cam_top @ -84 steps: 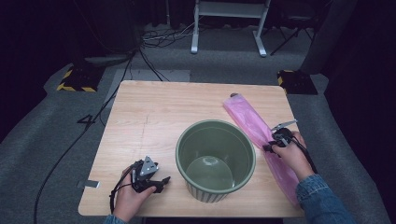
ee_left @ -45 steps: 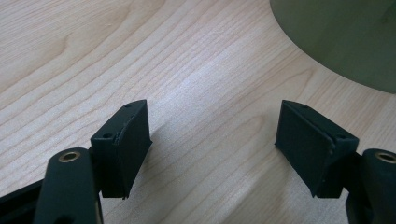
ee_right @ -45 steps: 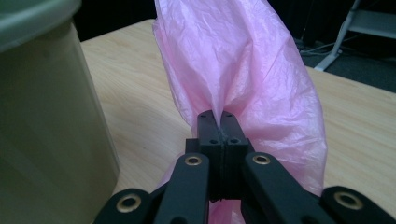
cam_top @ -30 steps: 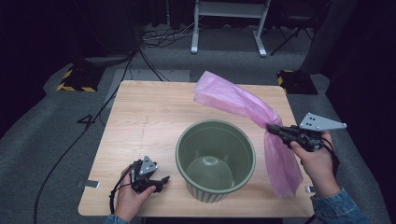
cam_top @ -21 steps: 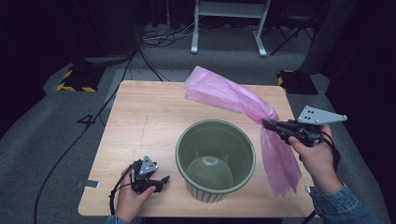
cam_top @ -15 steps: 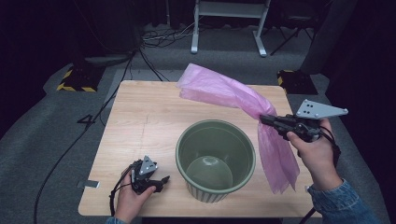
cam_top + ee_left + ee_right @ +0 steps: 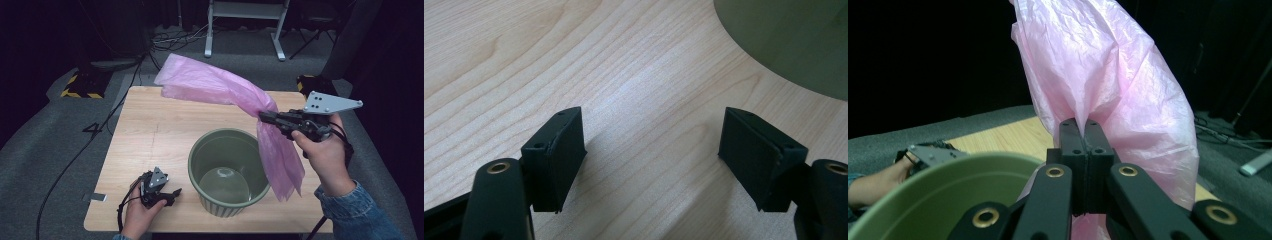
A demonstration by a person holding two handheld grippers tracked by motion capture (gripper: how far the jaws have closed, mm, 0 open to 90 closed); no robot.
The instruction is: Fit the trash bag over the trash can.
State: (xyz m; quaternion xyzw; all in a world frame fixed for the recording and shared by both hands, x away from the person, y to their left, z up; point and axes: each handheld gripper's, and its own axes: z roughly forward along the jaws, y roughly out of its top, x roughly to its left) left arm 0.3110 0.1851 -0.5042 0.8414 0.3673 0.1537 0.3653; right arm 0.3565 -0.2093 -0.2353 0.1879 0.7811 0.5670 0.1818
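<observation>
A pink plastic bag hangs in the air above the wooden table, pinched in the middle by my right gripper, which is shut on it. One end billows up and to the left; the other droops beside the green bin. In the right gripper view the jaws are pressed together on the bag, above the bin's rim. My left gripper rests on the table left of the bin, jaws open and empty. The left gripper view shows its open gripper over bare wood, with the bin at the upper right.
A cable trails off the table's left side across the grey floor. A small strip of tape lies by the front left corner. A white frame stand is on the floor behind the table.
My right gripper lifted the pink bag off the table's right side and carried it up and leftward above the bin; the bag's free end swung farther left. The left gripper stayed still.
</observation>
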